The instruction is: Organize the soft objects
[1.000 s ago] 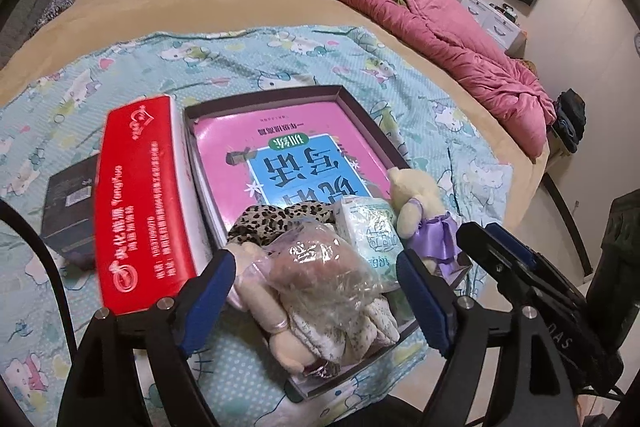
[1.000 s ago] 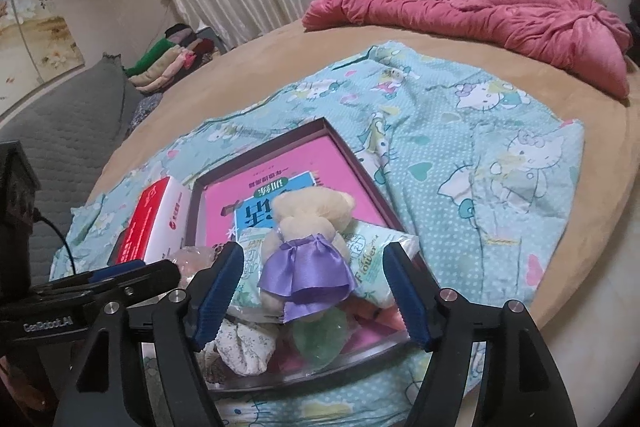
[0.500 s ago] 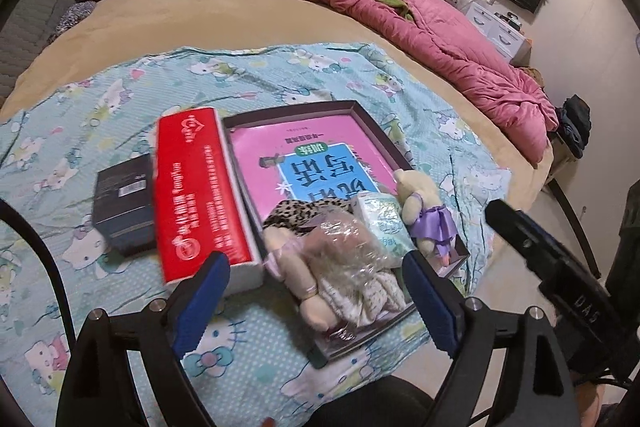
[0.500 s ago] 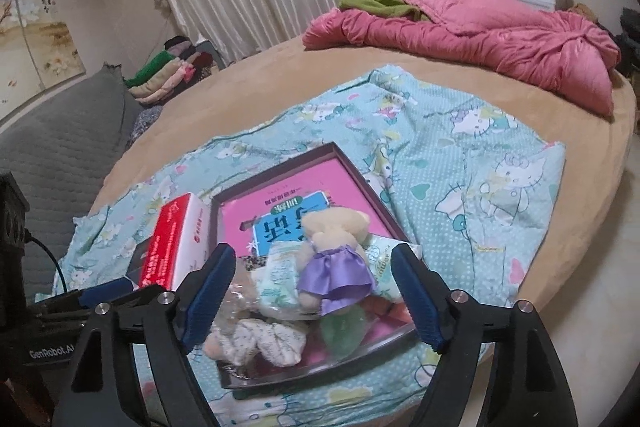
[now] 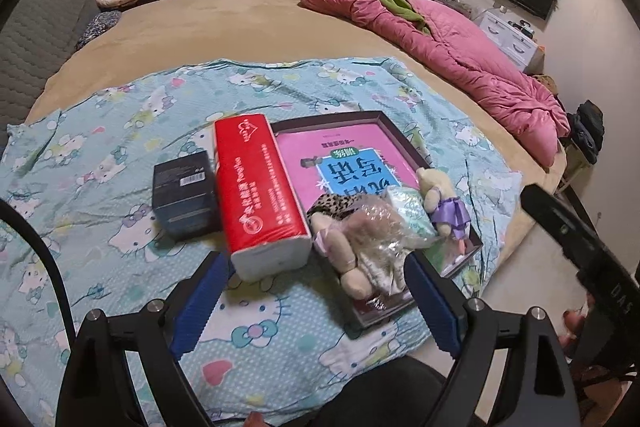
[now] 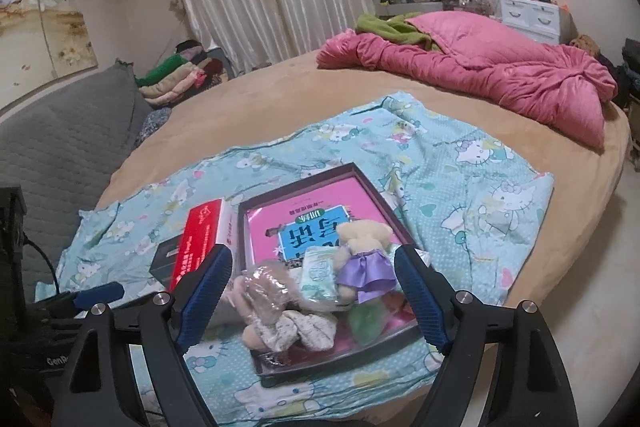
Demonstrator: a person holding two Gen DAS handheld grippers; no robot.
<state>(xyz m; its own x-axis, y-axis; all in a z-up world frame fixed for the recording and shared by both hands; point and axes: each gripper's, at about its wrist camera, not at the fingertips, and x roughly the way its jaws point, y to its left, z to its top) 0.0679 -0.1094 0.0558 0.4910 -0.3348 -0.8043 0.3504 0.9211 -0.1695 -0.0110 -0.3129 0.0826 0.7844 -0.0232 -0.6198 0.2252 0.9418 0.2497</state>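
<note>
Above the dark tray (image 5: 404,139), both grippers — left (image 5: 316,303), right (image 6: 310,291) — hung spread, holding nothing; teddy bear (image 6: 362,251), bagged plush (image 5: 360,239) and tissue pack (image 6: 320,273) lay in the tray's near end, red tissue box (image 5: 256,187) touching its left side.

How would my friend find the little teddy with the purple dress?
Look at the blue cartoon-cat sheet on the bed, then the dark tray lying on it. The teddy sits at the tray's near end, the only toy in a shiny purple dress.
</note>
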